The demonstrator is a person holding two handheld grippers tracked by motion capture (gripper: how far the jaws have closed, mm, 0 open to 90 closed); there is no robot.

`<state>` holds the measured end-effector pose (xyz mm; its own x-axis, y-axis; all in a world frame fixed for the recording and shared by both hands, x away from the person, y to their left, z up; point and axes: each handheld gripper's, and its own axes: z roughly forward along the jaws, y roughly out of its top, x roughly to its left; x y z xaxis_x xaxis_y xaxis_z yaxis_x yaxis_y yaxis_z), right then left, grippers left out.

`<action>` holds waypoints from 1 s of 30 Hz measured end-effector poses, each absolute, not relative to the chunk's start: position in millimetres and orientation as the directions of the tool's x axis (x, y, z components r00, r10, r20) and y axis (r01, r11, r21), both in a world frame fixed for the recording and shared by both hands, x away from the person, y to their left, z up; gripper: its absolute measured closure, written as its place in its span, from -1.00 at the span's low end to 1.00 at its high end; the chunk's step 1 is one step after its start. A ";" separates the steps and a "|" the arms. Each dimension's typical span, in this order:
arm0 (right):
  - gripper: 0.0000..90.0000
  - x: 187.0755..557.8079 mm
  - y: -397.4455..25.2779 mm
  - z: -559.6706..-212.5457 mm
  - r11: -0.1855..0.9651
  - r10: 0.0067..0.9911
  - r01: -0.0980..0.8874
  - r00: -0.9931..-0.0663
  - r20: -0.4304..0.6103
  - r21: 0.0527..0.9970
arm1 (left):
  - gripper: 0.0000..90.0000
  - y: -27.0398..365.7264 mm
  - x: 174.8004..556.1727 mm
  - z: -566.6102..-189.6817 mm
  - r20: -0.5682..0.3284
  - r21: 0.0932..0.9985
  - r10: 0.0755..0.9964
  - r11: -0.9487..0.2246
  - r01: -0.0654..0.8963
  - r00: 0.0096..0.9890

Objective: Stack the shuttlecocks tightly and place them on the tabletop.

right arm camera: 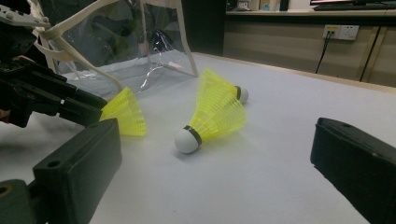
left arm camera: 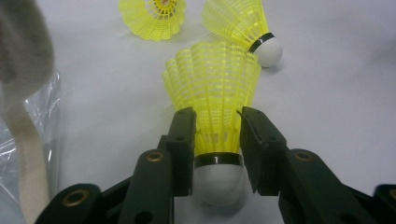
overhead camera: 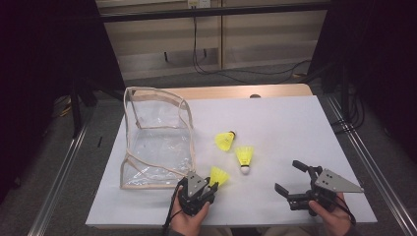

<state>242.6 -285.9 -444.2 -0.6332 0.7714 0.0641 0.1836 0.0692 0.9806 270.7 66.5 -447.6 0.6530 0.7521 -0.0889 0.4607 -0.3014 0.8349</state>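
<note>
From above, the left gripper [overhead camera: 209,189] sits low and centre in the frame, the person's hand wrapped under it, its jaws pinching a yellow shuttlecock [overhead camera: 219,175] just right of the clear bag [overhead camera: 147,147] on the white table [overhead camera: 285,128]. The right gripper [overhead camera: 292,178] rests at the lower right, held level with jaws spread wide. Two more shuttlecocks [overhead camera: 244,157] lie mid-table. In the left gripper view, the jaws press either side of the shuttlecock [left arm camera: 215,112] near its white cork, skirt pointing to the top of the frame. In the right gripper view, the spread jaws frame a loose shuttlecock [right arm camera: 210,116] at centre; the left gripper [right arm camera: 93,109] holds its own at the left.
</note>
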 end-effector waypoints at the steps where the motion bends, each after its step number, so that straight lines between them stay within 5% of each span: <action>1: -0.97 242.6 -286.0 -444.2 0.069 0.771 0.183 -0.633 0.064 0.981 | 0.51 66.1 270.2 -447.3 -0.088 0.837 0.747 -0.303 0.456 0.659; 20: -0.97 241.9 -286.0 -443.8 0.066 0.771 0.187 -0.633 0.069 0.980 | 0.34 61.6 265.8 -442.9 -0.084 0.851 0.730 -0.301 0.429 0.678; 30: -0.97 241.9 -286.2 -443.5 0.065 0.772 0.185 -0.632 0.068 0.981 | -0.07 51.8 270.5 -437.5 -0.087 0.851 0.736 -0.295 0.434 0.671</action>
